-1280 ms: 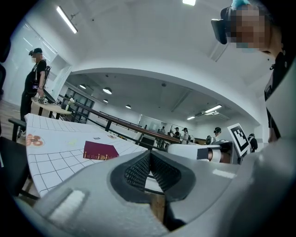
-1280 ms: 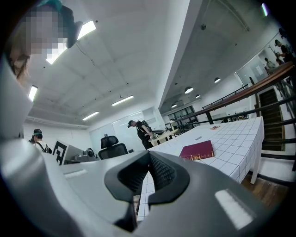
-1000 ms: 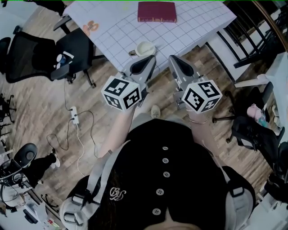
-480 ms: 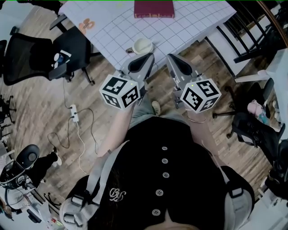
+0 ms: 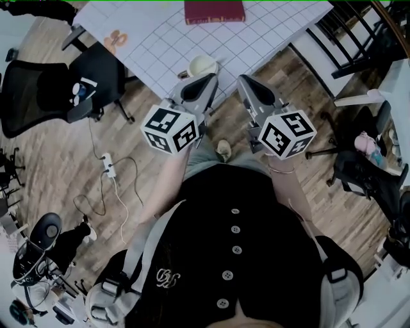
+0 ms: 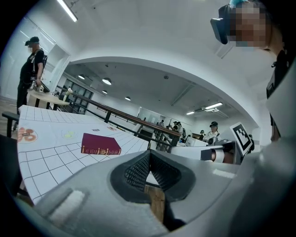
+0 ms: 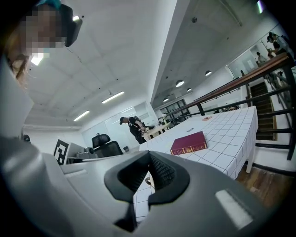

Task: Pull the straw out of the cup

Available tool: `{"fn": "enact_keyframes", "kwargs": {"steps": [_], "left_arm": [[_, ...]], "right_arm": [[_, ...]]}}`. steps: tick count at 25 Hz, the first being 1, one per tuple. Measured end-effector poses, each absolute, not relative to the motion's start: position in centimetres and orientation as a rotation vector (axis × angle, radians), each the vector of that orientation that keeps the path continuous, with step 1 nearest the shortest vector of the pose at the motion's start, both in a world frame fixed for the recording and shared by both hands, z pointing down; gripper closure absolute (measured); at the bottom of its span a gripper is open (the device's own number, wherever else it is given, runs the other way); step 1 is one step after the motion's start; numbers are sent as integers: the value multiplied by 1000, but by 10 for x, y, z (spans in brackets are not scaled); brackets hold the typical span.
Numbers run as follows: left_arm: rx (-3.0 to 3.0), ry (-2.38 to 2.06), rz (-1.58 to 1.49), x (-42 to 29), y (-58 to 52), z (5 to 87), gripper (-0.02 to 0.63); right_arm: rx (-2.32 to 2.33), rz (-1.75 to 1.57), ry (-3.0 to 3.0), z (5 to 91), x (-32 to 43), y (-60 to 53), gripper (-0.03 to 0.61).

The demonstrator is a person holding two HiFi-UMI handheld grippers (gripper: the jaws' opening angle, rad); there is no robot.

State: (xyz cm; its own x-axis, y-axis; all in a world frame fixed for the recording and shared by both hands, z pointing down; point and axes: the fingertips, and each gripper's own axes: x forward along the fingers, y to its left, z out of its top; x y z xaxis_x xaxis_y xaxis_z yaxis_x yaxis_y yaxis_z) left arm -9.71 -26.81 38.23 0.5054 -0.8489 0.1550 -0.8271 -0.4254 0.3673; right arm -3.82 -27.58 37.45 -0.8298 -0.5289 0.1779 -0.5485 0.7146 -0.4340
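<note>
Head view: both forearms reach forward from the torso, side by side, each hand carrying a gripper with its marker cube uppermost. The left gripper (image 5: 208, 78) and the right gripper (image 5: 242, 79) angle slightly toward each other and point at the near edge of the bench (image 5: 256, 45), which is covered by a white grid-ruled sheet. A pale cup (image 5: 203, 64) stands on the bench close to that edge, just beyond the tip of the left gripper and apart from the right one. The straw is too small to make out. A maroon book (image 5: 214, 11) lies flat farther back on the bench, well apart from the cup.

Left gripper view: the textured fingers (image 6: 134, 170) meet at their tips, closed on nothing. The view runs almost level across the bench top toward the book.

Right gripper view: its fingers (image 7: 159, 172) likewise meet at the tips, closed and empty, with the book ahead and to the right.
</note>
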Motion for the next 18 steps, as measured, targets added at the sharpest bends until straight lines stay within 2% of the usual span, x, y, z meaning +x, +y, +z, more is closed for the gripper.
{"fn": "enact_keyframes", "kwargs": {"steps": [18], "left_arm": [[2418, -1213, 109, -117, -305, 416, 615]], "right_arm": [[1022, 837, -2758, 403, -57, -300, 580]]}}
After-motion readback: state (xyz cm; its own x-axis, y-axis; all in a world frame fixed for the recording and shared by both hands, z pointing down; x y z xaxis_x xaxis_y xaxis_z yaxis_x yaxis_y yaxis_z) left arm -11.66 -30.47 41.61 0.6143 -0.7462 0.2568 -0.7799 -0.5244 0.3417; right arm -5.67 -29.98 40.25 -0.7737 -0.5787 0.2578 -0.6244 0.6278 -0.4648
